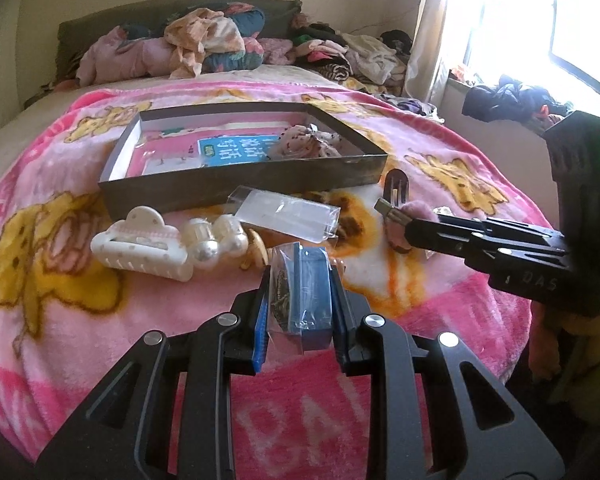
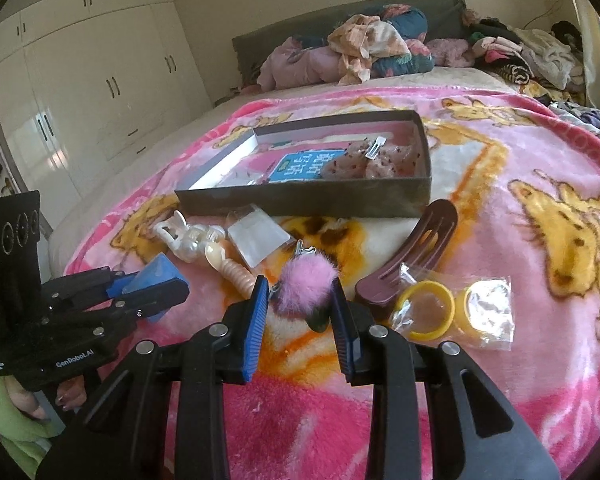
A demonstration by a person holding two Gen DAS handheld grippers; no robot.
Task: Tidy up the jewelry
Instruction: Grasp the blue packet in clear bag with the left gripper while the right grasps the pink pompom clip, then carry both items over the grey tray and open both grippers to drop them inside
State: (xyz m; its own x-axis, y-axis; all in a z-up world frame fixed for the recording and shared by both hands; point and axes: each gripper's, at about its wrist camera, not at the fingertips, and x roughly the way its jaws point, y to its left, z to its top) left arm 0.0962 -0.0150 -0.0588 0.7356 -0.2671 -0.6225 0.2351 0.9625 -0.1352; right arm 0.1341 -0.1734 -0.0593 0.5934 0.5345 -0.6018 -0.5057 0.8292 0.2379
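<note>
On the pink blanket lies a shallow dark box (image 1: 240, 184) (image 2: 300, 202) with a blue card, a speckled pink scrunchie (image 2: 380, 160) and a silver clip inside. My left gripper (image 1: 300, 280) (image 2: 168, 284) hovers just in front of the box, shut on a blue packet in clear wrap (image 1: 310, 292) (image 2: 156, 276). My right gripper (image 2: 300, 284) (image 1: 396, 216) is shut on a fluffy pink pom-pom clip (image 2: 306, 288) (image 1: 410, 210), lifted slightly off the blanket to the right of the left one.
A white claw clip (image 1: 140, 248), pearl clips (image 1: 216, 240) (image 2: 188, 248), a clear packet (image 1: 288, 212) (image 2: 256, 240) and a beige spiral tie (image 2: 236, 274) lie before the box. A brown hair clip (image 2: 412, 256) and bagged yellow bangles (image 2: 428, 312) lie at right. Clothes pile at the headboard.
</note>
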